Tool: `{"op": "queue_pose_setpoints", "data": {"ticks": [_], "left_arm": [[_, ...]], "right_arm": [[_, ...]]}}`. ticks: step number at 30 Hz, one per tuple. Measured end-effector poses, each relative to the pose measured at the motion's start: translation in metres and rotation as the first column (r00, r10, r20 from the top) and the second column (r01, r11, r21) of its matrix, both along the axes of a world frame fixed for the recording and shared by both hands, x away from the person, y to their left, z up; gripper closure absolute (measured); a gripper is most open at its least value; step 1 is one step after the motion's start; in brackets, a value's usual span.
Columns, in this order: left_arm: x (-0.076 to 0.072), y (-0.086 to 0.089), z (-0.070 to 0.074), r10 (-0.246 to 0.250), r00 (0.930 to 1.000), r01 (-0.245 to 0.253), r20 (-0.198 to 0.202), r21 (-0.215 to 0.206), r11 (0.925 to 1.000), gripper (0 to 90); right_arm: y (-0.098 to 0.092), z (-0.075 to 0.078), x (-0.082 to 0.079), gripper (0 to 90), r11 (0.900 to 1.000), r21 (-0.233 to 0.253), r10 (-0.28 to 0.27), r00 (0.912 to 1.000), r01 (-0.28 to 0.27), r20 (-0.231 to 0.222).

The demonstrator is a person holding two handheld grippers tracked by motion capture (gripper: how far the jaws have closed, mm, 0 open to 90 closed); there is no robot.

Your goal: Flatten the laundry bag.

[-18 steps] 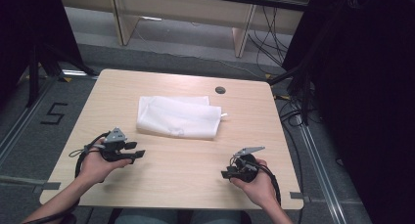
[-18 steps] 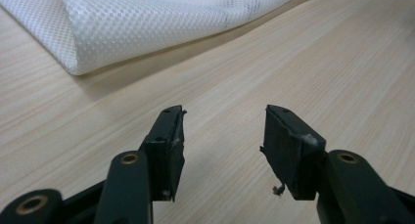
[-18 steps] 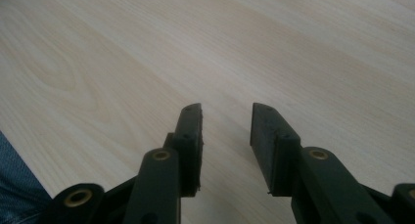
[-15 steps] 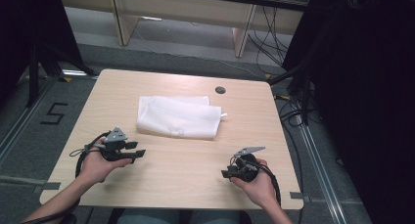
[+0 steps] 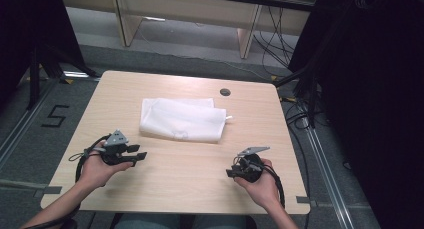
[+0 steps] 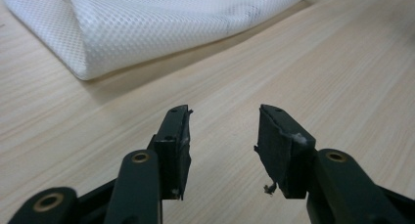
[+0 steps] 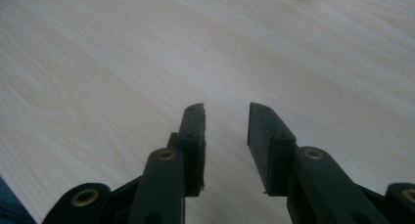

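Two hand-held grippers are hovering near a folded white mesh cloth [image 5: 183, 119] on the table [image 5: 190, 174].

The cloth is lying flat toward the far middle of the light wood table, folded into a rough rectangle with its fine netted weave showing in the left gripper view [image 6: 147, 23], one rounded corner facing the left gripper. The left gripper [image 5: 141, 152] is sitting just beside the cloth's near left corner without touching it; its fingers [image 6: 176, 136] are standing apart with a clear gap, gripping nothing. The right gripper [image 5: 229, 173] is resting well apart from the cloth near the table's front edge, its fingers [image 7: 195, 131] are likewise parted over bare wood, holding nothing.
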State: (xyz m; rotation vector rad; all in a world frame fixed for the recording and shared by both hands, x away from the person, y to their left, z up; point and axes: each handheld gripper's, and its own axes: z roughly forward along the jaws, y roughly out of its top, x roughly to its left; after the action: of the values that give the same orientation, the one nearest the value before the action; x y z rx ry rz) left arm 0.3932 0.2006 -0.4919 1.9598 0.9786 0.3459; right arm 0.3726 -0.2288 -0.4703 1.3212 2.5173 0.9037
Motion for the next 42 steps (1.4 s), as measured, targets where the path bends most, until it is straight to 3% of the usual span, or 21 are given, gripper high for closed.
{"op": "queue_pose_setpoints", "data": {"ticks": [5, 9, 11, 12, 14, 15, 18, 20, 21, 22, 26, 27, 31, 32, 33, 34, 35, 37, 39, 40, 42], "left_arm": [[0.014, 0.008, 0.012, 0.055, 0.9982, -0.055, 0.025, -0.011, 0.9984, 54.0], [0.032, 0.009, 0.021, 0.121, 0.9920, -0.120, 0.036, -0.030, 0.9923, 50.5], [0.048, 0.008, 0.024, 0.149, 0.9887, -0.148, 0.019, -0.028, 0.9886, 47.7], [0.048, 0.008, 0.024, 0.149, 0.9887, -0.148, 0.019, -0.028, 0.9886, 47.0], [0.057, 0.007, 0.026, 0.155, 0.9879, -0.154, 0.012, -0.027, 0.9877, 46.7], [0.062, 0.004, 0.026, 0.168, 0.9858, -0.167, 0.008, -0.054, 0.9844, 46.6], [0.073, -0.002, 0.028, 0.168, 0.9858, -0.168, -0.005, -0.058, 0.9842, 45.8], [0.082, -0.003, 0.027, 0.160, 0.9868, -0.161, -0.022, -0.017, 0.9868, 45.3], [0.085, -0.006, 0.025, 0.180, 0.9834, -0.181, -0.025, -0.046, 0.9825, 45.3], [0.087, -0.005, 0.024, 0.166, 0.9855, -0.167, -0.036, -0.019, 0.9858, 45.3], [0.091, -0.009, 0.020, 0.162, 0.9851, -0.163, -0.059, -0.019, 0.9865, 45.3], [0.092, -0.012, 0.018, 0.161, 0.9849, -0.163, -0.063, -0.023, 0.9864, 45.3], [0.093, -0.022, 0.011, 0.166, 0.9831, -0.169, -0.078, -0.031, 0.9852, 45.6], [0.093, -0.021, 0.010, 0.152, 0.9852, -0.153, -0.079, 0.001, 0.9883, 46.1], [0.094, -0.021, 0.010, 0.150, 0.9851, -0.151, -0.084, 0.004, 0.9886, 48.6], [0.094, -0.020, 0.009, 0.145, 0.9854, -0.143, -0.089, 0.038, 0.9891, 48.6], [0.096, -0.020, 0.006, 0.143, 0.9840, -0.139, -0.107, 0.040, 0.9895, 53.7], [0.097, -0.022, 0.004, 0.148, 0.9815, -0.144, -0.122, 0.042, 0.9887, 55.5], [0.097, -0.023, 0.000, 0.127, 0.9812, -0.120, -0.145, 0.055, 0.9912, 60.3], [0.096, -0.025, -0.002, 0.136, 0.9788, -0.129, -0.153, 0.055, 0.9902, 62.1], [0.094, -0.027, -0.003, 0.123, 0.9786, -0.112, -0.165, 0.073, 0.9910, 72.5]], "right_arm": [[0.006, 0.010, 0.018, 67.6, 0.999, 0.025, -0.048, 0.9987, 0.047, 0.016], [0.012, 0.013, 0.041, 64.5, 0.997, 0.034, -0.070, 0.9972, 0.069, 0.025], [0.020, 0.014, 0.060, 61.4, 0.994, 0.049, -0.096, 0.9951, 0.095, 0.023], [0.020, 0.014, 0.060, 61.4, 0.994, 0.049, -0.096, 0.9951, 0.095, 0.023], [0.025, 0.011, 0.079, 56.7, 0.993, 0.058, -0.107, 0.9942, 0.106, 0.013], [0.026, 0.011, 0.085, 55.2, 0.990, 0.069, -0.126, 0.9920, 0.125, 0.009], [0.028, 0.011, 0.096, 53.5, 0.985, 0.075, -0.154, 0.9880, 0.154, -0.006], [0.031, 0.010, 0.109, 51.5, 0.983, 0.081, -0.165, 0.9863, 0.165, -0.006], [0.032, 0.011, 0.113, 51.0, 0.982, 0.081, -0.173, 0.9849, 0.173, -0.006], [0.034, 0.012, 0.115, 50.6, 0.979, 0.085, -0.185, 0.9828, 0.185, -0.010], [0.038, 0.007, 0.124, 49.7, 0.975, 0.097, -0.200, 0.9797, 0.200, -0.008], [0.037, 0.007, 0.127, 49.6, 0.981, 0.070, -0.181, 0.9832, 0.182, -0.025], [0.041, -0.001, 0.132, 49.0, 0.979, 0.079, -0.185, 0.9814, 0.189, -0.052], [0.041, -0.004, 0.135, 49.2, 0.981, 0.061, -0.185, 0.9820, 0.187, -0.039], [0.043, -0.008, 0.138, 50.8, 0.978, 0.060, -0.196, 0.9793, 0.199, -0.051], [0.043, -0.008, 0.138, 50.8, 0.978, 0.060, -0.196, 0.9793, 0.199, -0.051], [0.045, -0.011, 0.141, 59.6, 0.976, 0.073, -0.200, 0.9769, 0.205, -0.075], [0.045, -0.011, 0.142, 63.5, 0.979, 0.072, -0.184, 0.9798, 0.189, -0.079], [0.048, -0.009, 0.141, 77.3, 0.977, 0.073, -0.196, 0.9769, 0.202, -0.084], [0.045, -0.009, 0.141, 80.1, 0.982, 0.059, -0.177, 0.9825, 0.180, -0.058], [0.047, -0.008, 0.138, 83.6, 0.980, 0.075, -0.177, 0.9773, 0.187, -0.116]]}}
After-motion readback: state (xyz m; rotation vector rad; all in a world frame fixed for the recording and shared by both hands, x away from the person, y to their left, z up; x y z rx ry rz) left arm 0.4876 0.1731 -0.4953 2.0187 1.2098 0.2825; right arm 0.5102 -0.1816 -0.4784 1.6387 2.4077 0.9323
